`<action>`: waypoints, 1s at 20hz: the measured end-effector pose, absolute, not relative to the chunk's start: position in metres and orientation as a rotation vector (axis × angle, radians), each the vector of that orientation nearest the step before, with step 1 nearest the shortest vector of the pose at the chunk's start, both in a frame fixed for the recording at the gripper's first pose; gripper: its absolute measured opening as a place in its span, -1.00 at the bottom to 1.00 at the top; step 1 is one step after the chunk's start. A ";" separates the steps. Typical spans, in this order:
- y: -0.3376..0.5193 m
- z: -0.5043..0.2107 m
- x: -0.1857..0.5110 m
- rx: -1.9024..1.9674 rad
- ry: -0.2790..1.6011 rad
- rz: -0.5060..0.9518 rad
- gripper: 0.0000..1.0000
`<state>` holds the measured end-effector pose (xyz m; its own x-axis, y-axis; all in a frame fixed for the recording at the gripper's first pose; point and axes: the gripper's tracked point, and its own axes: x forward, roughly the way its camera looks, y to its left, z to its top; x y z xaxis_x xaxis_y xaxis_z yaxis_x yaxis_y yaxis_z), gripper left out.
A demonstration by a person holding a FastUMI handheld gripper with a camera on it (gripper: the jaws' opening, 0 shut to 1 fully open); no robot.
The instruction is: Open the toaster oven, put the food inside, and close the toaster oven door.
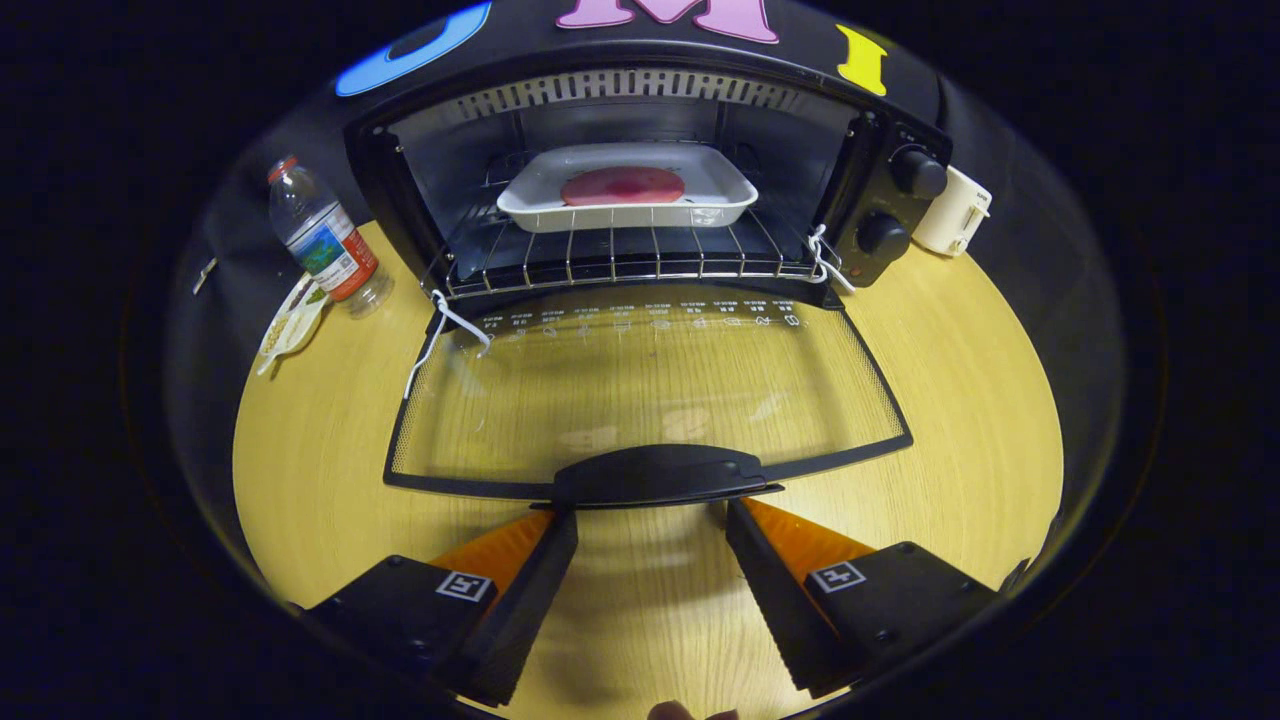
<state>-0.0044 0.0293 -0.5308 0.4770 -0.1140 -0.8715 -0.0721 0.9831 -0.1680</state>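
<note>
The tongs (650,525) are hanging spread apart and gripping nothing, their tips sitting just short of the door handle (660,473), apparently lining up to lift the glass door (640,400), which is lying flat open on the surface (960,400). One white tray (627,190) carrying one pink piece of food (622,185) is resting on the rack inside the toaster oven (640,170), so closing is what looks left. Beside the oven, one water bottle (325,240) and one white appliance (955,212) are standing.
</note>
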 end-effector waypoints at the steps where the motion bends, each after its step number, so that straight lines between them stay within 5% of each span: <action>1: 0.030 -0.529 -0.005 -0.200 1.079 -0.020 0.98; 20: 0.056 -0.387 0.066 -0.153 0.750 0.021 0.98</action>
